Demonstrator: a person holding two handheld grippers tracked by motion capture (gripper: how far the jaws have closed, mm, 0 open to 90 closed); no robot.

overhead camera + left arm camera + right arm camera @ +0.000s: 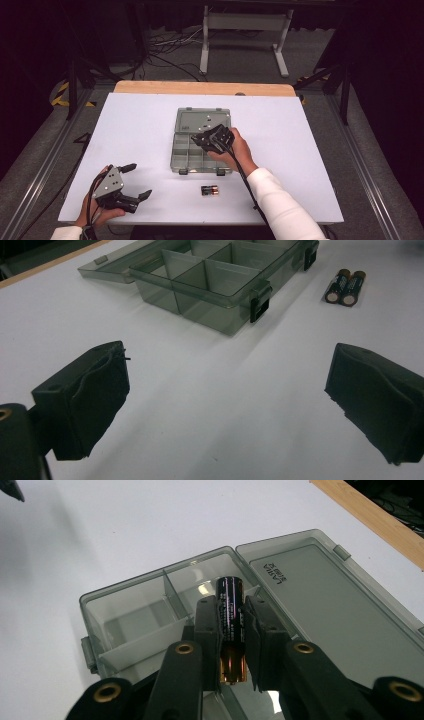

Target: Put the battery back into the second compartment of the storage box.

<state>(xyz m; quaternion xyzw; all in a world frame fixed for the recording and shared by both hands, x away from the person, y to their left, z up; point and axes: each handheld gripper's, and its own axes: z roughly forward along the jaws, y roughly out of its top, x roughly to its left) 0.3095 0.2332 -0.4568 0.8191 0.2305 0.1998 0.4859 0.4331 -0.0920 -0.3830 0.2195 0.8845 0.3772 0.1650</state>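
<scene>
Battery [231, 625] is being pinched by right tool [231, 630] over open organizer box [150, 615]; left tool [225, 405] is being held spread above tabletop [210, 405].

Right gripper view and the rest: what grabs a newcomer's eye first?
The battery clamped in the right tool, held over the open compartment box at mid-table. Next, two batteries lying side by side on the white table just in front of the box, with the left tool open near the front-left corner.
</scene>
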